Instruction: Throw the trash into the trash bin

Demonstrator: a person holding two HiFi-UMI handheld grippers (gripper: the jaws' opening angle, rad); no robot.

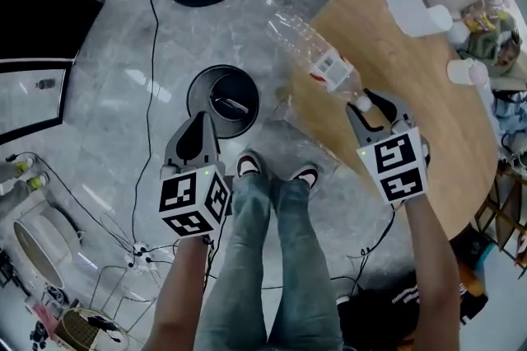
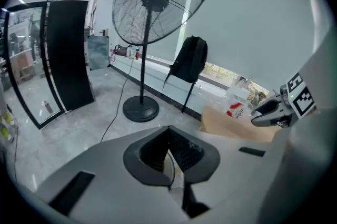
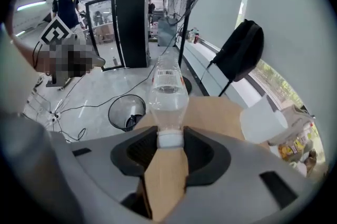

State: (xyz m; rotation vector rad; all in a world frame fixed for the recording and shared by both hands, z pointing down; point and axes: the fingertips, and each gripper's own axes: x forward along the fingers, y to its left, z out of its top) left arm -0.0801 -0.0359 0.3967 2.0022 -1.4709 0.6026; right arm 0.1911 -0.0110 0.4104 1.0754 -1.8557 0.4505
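Carrying plastic bottle [image 1: 311,47]: right gripper [image 1: 367,105] clamped on its neck, left gripper [image 1: 198,122] closed, empty. Next move likely: bring bottle over trash bin [image 1: 192,91], then release.

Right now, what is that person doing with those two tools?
A person holds a tool in each hand. The right tool is clamped on the capped neck of a clear plastic bottle and holds it up in the air by the edge of the round wooden table. The left tool is shut and holds nothing. The black trash bin stands on the floor just ahead of the person's feet. The bottle is not in it yet.
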